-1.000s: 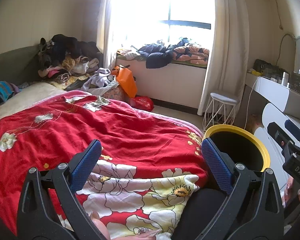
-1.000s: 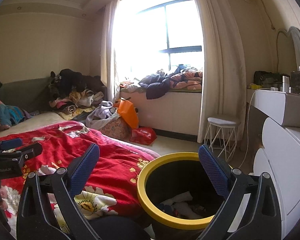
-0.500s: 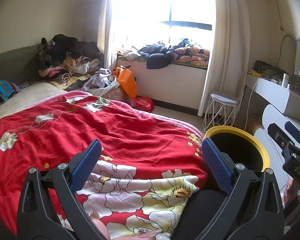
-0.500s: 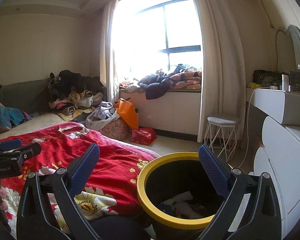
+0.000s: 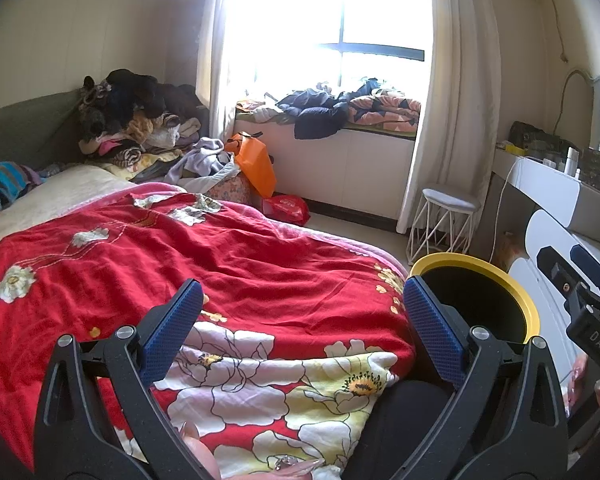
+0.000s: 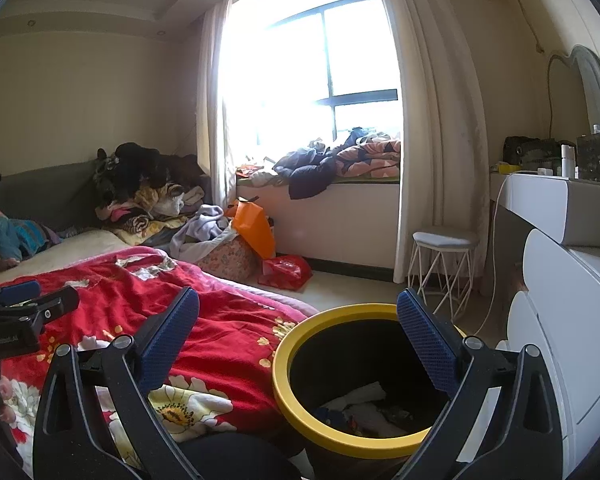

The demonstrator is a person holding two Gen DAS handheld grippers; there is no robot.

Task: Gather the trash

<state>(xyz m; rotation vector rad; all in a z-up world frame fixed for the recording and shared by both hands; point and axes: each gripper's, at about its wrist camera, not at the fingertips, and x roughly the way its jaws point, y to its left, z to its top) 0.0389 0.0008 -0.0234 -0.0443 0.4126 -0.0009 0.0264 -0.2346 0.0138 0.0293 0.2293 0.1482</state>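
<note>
A black trash bin with a yellow rim [image 6: 296, 408] stands beside the bed, with white paper and other scraps [image 6: 360, 400] inside; it also shows in the left wrist view [image 5: 520, 300]. My right gripper [image 6: 298, 320] is open and empty, held just above the bin's near side. My left gripper [image 5: 300, 308] is open and empty, held over the red floral blanket [image 5: 240, 280] on the bed. The left gripper shows at the left edge of the right wrist view [image 6: 20, 316]. The right gripper shows at the right edge of the left wrist view [image 5: 580, 300].
A white dresser [image 6: 560, 320] stands right of the bin. A white wire stool [image 6: 444, 264] stands by the curtain. An orange bag [image 6: 256, 228], a red bag [image 6: 286, 270] and piles of clothes [image 6: 152, 196] lie beyond the bed. Bedding lies on the window seat [image 6: 340, 160].
Both grippers stay open and almost still. The right wrist view has tilted slightly upward; nothing was picked up or dropped.
</note>
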